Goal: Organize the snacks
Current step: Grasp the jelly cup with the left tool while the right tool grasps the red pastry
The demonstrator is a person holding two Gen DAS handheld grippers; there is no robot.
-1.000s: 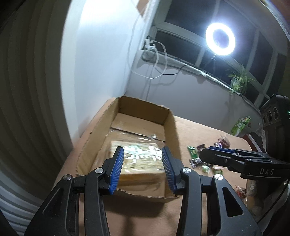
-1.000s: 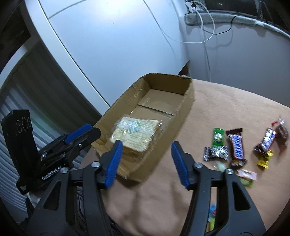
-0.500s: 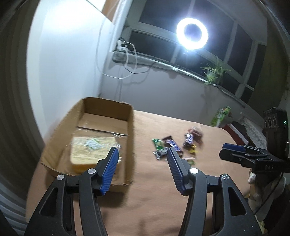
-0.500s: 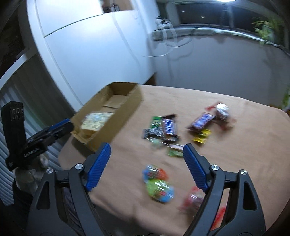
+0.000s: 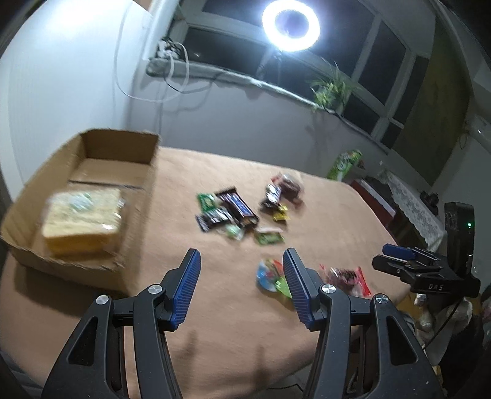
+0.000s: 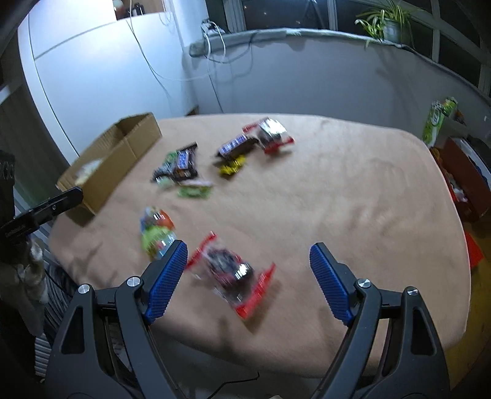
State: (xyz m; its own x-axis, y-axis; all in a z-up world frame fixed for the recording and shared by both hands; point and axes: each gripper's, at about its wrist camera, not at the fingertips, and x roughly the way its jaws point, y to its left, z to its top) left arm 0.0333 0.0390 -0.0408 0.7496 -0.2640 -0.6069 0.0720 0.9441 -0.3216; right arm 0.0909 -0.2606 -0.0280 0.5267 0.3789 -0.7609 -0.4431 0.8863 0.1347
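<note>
- Left tongs (image 5: 241, 285) parted to a middling gap, nothing between the blue ribbed pads; jaws lately widened, earlier half-second unchanged.
- Right tongs (image 6: 248, 280) spread wide, jaws lately opened further; no pad pressing on anything.
- Red-edged clear packet (image 6: 232, 274) lying flat on the tabletop (image 6: 353, 190), seen between the right tongs' pads but nearer the left pad; not gripped. Crinkly film, dark contents, red sealed ends.
- Round green-and-blue snack pair (image 6: 156, 231) just beyond the right tongs' left pad; glossy, blurred. Same pair (image 5: 271, 274) seen partly behind the left tongs' right pad.
- Loose cluster of small wrapped bars and sweets (image 5: 233, 211) mid-tabletop, well ahead of both tongs: dark glossy bar wrappers, small green sachets, a yellow wrapper. Details blurred.
- Second small cluster (image 6: 254, 141) farther back: dark bar, red-edged shiny packet, touching or overlapping.
- Cardboard box (image 5: 92, 153) at the tabletop's left end, open-topped, corrugated, flaps rough; left of the left tongs, apart from them.
- Pale yellow block in clear wrap (image 5: 81, 219) inside the box, near its front wall; rectangular, soft-cornered.
- Tabletop covered in tan, matte, slightly napped cloth, rounded edge.
- Ring light (image 5: 291, 24) glowing above a dark window.
</note>
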